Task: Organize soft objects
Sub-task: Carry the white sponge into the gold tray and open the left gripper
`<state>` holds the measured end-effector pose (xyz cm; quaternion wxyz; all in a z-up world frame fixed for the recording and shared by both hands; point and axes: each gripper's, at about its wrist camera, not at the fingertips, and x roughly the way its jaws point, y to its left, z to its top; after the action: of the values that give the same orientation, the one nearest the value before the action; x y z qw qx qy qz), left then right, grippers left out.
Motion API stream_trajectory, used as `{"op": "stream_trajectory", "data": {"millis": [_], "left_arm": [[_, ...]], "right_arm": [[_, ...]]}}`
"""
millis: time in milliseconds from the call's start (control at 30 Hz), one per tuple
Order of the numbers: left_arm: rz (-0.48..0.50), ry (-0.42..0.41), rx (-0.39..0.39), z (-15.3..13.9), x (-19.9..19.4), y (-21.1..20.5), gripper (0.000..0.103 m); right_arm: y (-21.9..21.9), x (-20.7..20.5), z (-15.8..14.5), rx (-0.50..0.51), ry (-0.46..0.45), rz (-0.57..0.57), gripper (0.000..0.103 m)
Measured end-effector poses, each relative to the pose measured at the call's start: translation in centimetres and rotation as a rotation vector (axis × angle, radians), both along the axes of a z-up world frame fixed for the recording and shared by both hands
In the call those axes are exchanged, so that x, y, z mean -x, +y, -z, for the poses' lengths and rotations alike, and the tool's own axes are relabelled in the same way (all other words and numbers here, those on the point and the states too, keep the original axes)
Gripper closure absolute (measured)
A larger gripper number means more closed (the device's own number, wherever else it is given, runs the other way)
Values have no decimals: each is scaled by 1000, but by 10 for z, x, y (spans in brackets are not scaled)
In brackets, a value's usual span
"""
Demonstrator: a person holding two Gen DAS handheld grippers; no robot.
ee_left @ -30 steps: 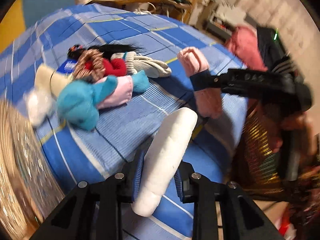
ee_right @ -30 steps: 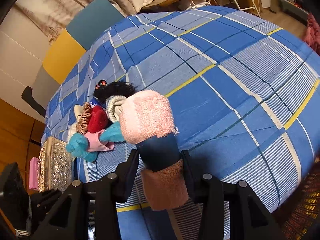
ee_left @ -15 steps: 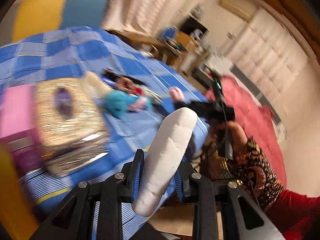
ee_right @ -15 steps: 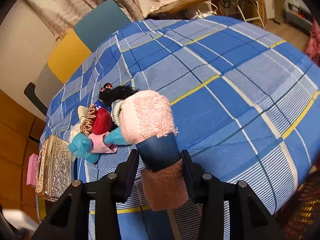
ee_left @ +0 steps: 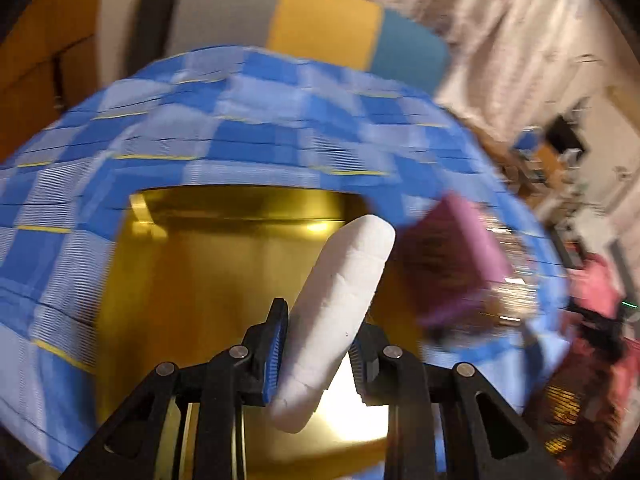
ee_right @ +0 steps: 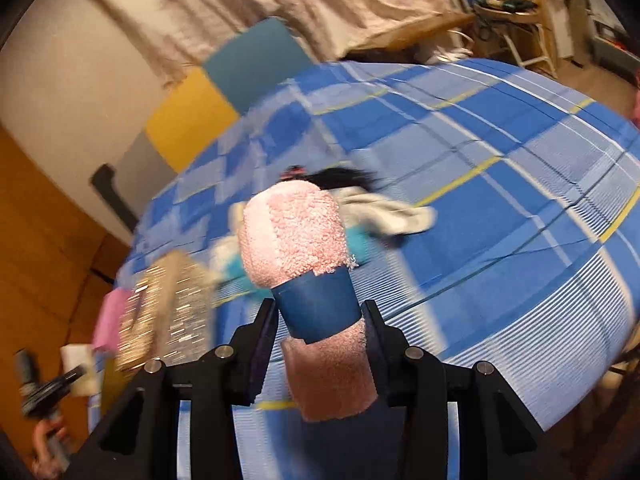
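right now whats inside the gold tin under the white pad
The gold tin shows only bare shiny metal inside. The white pad, clamped in the left gripper, covers a strip of the floor, so that part cannot be seen.

A fluffy pink sock bundle wrapped in a dark blue paper band (ee_right: pixel 316 300) sits clamped between the black jaws of the right gripper (ee_right: pixel 320 344), above a bed spread with a blue, white and yellow checked cover (ee_right: pixel 500 216). Behind the bundle lies a blurred heap of soft items (ee_right: pixel 360 208), among them cream cloth, turquoise fabric and a tuft of black hair. At left, a glittering gold box (ee_right: pixel 168 312) rests on a pink box (ee_right: pixel 110 316).
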<state>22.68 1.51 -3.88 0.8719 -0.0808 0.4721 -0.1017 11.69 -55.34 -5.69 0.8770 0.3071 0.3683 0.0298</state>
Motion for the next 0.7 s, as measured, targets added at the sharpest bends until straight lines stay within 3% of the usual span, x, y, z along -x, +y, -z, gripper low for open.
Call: {"op": "stream_trajectory", "data": {"millis": [133,300,400,500,567,700], "left_arm": [[-88,35,-119,28,-30,24,75],[-152,56,-182,51,-53,41,75],[-191,74,-187,61,-69,48,74],[-244,82,-259,65,-82,54,73],[-259,78,-258,65,-85,58,62],[-277,58,-180,58,-84,69,58]], "right_arm": [[51,15,-34,-12,-70,-89,60],[122,22,-73,-12,-147,-224,60],[156,20,-84,-49,-170,-300,60],[187,15,-88,-64,-174,-371,60],[209,12,-86,-66,-172,-424,60],[244,2,-75,-98,-149,-506,60]]}}
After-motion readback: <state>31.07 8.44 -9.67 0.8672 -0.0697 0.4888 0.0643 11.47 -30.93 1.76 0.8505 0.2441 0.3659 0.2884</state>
